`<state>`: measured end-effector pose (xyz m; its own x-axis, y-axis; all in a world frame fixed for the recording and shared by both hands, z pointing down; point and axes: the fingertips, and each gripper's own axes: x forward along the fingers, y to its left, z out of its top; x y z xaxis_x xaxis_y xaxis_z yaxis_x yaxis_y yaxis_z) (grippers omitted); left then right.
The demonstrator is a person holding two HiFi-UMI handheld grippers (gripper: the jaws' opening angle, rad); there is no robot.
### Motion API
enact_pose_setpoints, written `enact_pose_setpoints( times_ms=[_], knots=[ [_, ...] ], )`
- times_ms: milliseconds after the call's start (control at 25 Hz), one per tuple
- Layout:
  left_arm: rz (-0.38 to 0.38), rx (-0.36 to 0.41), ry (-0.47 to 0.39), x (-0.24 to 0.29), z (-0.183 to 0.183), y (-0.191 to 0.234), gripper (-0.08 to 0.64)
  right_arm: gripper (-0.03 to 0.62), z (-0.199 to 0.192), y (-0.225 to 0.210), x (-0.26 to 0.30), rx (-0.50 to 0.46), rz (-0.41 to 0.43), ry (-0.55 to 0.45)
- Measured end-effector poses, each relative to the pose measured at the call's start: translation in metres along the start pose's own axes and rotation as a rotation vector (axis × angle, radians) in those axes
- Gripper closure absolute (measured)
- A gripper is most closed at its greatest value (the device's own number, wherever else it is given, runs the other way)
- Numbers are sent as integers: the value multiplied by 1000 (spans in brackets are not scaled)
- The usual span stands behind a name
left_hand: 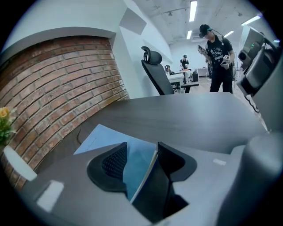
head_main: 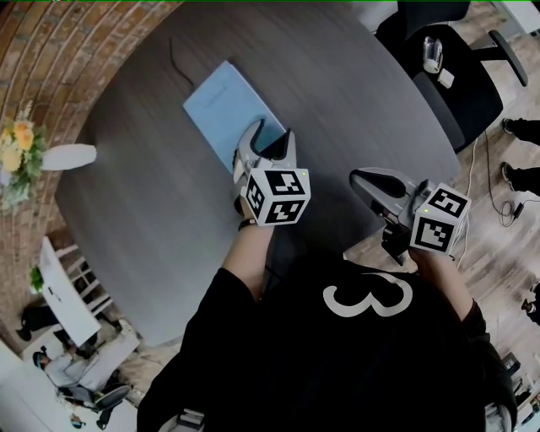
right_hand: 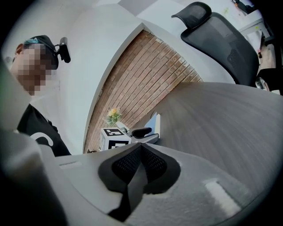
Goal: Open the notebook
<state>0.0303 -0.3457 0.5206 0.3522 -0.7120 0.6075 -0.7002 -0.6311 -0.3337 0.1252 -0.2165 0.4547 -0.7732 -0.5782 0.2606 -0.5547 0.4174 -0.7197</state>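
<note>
While pale-blue notebook (head_main: 221,101) lies flat, left gripper (head_main: 272,135) jaws apart around its near edge, right gripper (head_main: 361,178) jaws together, empty.

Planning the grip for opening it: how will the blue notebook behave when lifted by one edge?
The notebook looks thin and flat, so its cover will probably bend rather than lift stiffly. It likely weighs little and may slide on the smooth table if pushed.

Lighting: bright, even, indoor; ceiling strips (left_hand: 193,9) glare overhead. Tabletop (head_main: 337,93): matte, soft shadows, mild sheen. Distortion: strong fisheye, black vignetted corners in both gripper views. Focus: right tool (right_hand: 140,152) close to lens, soft.
</note>
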Motion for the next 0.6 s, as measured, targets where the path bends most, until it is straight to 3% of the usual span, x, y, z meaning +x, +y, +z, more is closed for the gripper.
enact_pose_setpoints(
  times_ms=[320, 600],
  knots=[
    [11, -17, 5, -4, 2, 2, 337, 591, 0, 2, -2, -9, 14, 0],
    [2, -21, -6, -17, 10, 3, 422, 591, 1, 14, -2, -23, 45, 4]
  ],
)
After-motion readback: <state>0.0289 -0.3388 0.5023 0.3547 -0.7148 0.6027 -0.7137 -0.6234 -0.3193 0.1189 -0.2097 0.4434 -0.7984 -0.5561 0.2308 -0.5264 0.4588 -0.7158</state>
